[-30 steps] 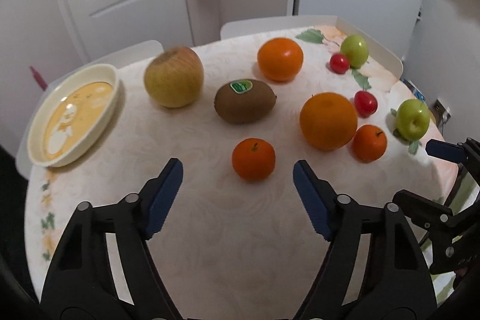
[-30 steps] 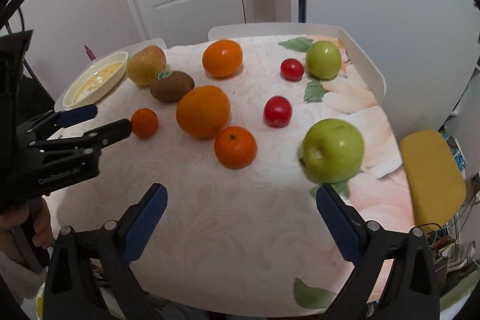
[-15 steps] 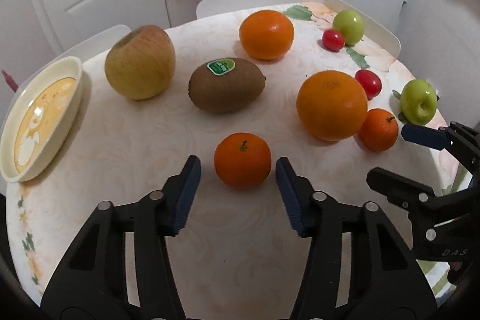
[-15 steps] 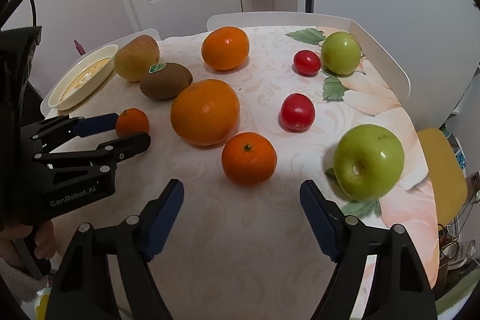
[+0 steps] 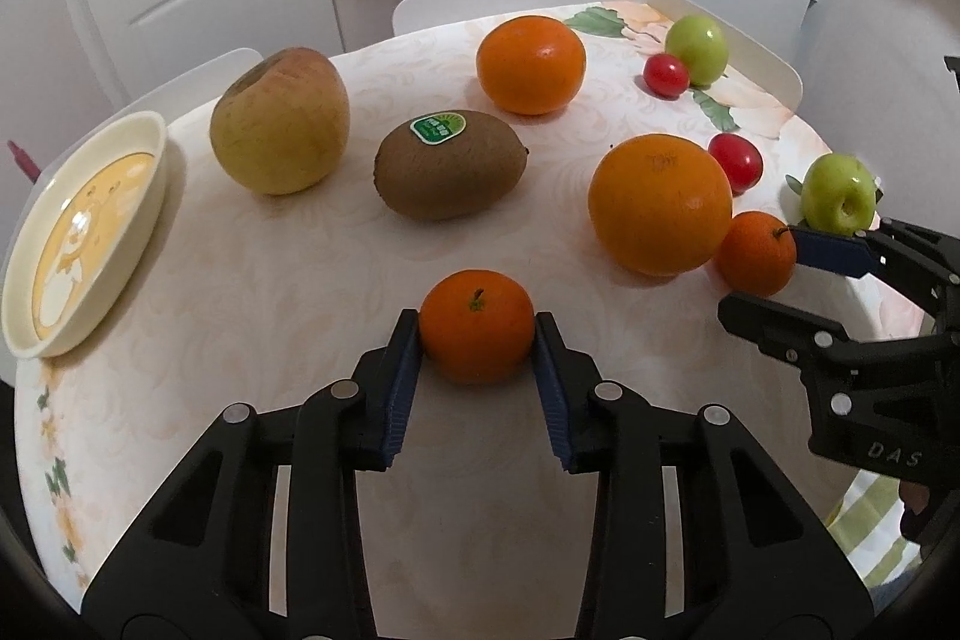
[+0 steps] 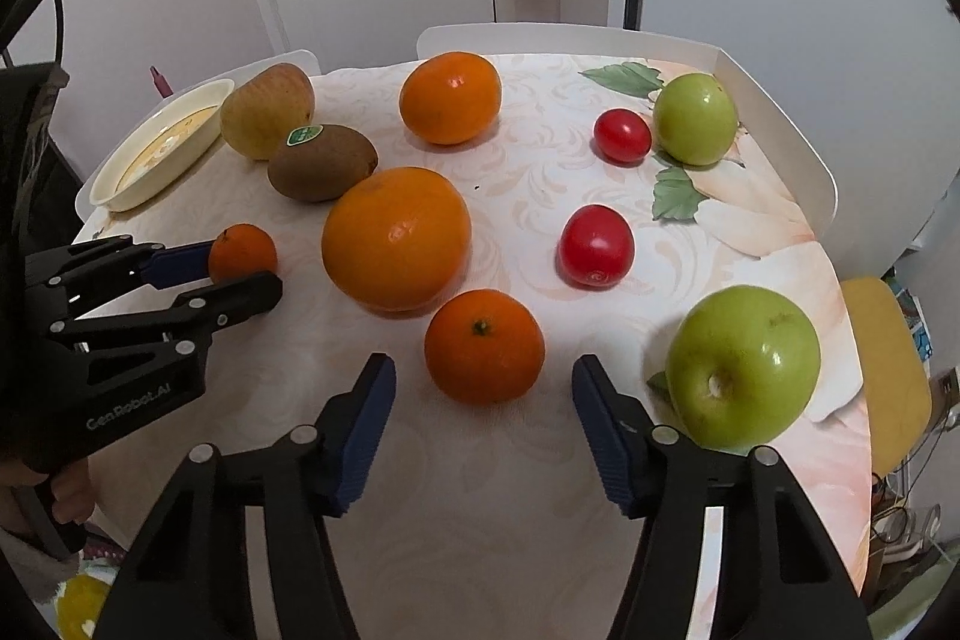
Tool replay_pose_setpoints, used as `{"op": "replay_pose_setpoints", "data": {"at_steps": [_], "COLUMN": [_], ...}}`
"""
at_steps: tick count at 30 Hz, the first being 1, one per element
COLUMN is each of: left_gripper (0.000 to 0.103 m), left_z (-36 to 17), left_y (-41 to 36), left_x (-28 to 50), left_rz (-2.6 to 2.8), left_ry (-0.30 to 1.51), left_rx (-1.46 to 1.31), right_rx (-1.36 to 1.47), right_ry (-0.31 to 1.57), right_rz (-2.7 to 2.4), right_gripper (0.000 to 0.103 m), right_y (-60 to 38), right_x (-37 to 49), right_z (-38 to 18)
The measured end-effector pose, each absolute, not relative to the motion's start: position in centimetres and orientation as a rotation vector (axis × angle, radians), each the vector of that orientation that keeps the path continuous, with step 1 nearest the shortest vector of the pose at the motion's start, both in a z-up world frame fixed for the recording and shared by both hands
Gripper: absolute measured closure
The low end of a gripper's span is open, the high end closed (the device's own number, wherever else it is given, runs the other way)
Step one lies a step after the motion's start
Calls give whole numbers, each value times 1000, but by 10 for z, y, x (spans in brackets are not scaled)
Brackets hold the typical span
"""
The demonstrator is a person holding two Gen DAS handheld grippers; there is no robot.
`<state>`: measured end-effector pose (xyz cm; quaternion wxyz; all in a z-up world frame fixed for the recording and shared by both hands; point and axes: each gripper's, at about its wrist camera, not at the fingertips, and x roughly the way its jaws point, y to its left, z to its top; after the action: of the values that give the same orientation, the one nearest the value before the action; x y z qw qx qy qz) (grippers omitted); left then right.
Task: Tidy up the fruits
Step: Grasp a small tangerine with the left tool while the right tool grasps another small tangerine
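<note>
My left gripper (image 5: 476, 325) is closing its jaws on a small mandarin (image 5: 477, 346) on the table, and both blue pads touch its sides. My right gripper (image 6: 483, 367) is also closing around a second small mandarin (image 6: 485, 346), with a gap still on each side of the fruit. Just behind that one sits a large orange (image 6: 396, 238). A green apple (image 6: 744, 364) lies right of the right finger. The left view shows the right gripper's fingers (image 5: 831, 250) beside that second mandarin (image 5: 753, 253).
Farther back lie a kiwi (image 5: 450, 163), a yellow apple (image 5: 279, 121), another orange (image 5: 531, 64), two red fruits (image 6: 597, 244) (image 6: 622, 135) and a second green apple (image 6: 696, 118). A cream dish (image 5: 157, 172) stands at the left edge. White chair backs ring the far side.
Both grippers' jaws have narrowed. The left pads came in from either side onto the small mandarin. The right gripper moved closer to the second mandarin, which now sits between its fingers.
</note>
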<state>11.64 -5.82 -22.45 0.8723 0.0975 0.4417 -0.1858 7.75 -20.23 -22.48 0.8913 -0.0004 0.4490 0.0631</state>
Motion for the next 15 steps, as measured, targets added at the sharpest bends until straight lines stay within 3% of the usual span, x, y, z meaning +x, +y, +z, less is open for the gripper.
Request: {"op": "replay_pose_setpoints", "data": {"at_steps": [7, 9, 10, 15], "left_gripper": [62, 62, 62, 62], "left_z": [-225, -225, -224, -218], "left_y": [-55, -53, -52, -44], "left_x": [111, 109, 108, 103], "left_rz": [-362, -351, -345, -304], "left_ry": [927, 929, 930, 931], "left_rx": [191, 182, 177, 141], "right_rx": [-32, -42, -49, -67], "right_ry": [926, 924, 927, 921], "right_rz": [155, 157, 161, 171], "right_gripper": [56, 60, 67, 67], "right_y": [-201, -200, -199, -199], "right_x": [84, 86, 87, 84], "right_z": [-225, -225, -225, -221]}}
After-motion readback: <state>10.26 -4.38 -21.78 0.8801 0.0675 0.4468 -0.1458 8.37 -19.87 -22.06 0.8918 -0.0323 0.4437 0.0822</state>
